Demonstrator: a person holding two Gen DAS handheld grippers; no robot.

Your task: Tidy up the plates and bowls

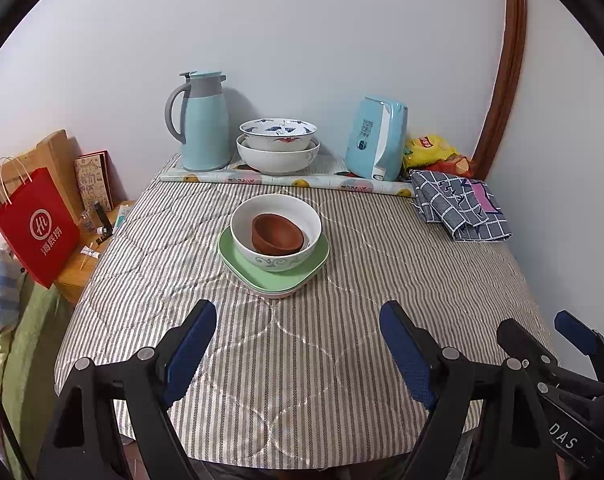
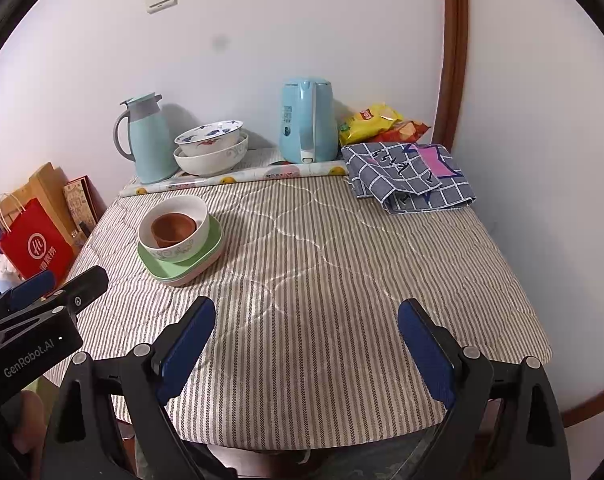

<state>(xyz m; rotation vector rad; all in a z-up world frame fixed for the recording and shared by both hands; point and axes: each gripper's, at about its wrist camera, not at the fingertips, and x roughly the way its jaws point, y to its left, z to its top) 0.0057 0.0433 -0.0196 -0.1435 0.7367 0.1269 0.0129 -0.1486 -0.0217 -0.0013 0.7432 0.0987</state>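
Bottom plate under the green square plate (image 1: pixel 302 270) is mostly hidden, only a pinkish edge shows (image 1: pixel 280 293). Text on the paper bag (image 1: pixel 38 226) and on the book behind it is hard to read. Near edge of the worktop (image 1: pixel 342 380) is cut off behind both tools.

Left wrist view: left tool (image 1: pixel 298 350) released, blue ribbed pads wide apart, nothing between; right tool (image 1: pixel 542 334) enters at lower right, jaws apart. Right wrist view: right tool (image 2: pixel 306 350) released, empty; shows the blue electric kettle (image 2: pixel 307 120) handle-on, and the left tool (image 2: pixel 58 284) at lower left.

Stack sits frame centre in left view, centre-left in right view: brown clay bowl (image 1: pixel 277 234) tilted inside a white patterned bowl (image 1: pixel 276 232) on the plates. Two more nested glazed bowls (image 1: pixel 278 146) at the back, just beside the teal thermal jug (image 1: pixel 202 120). Quilted striped cloth covers the worktop; folded checked cloth (image 1: pixel 460 208) upper right.
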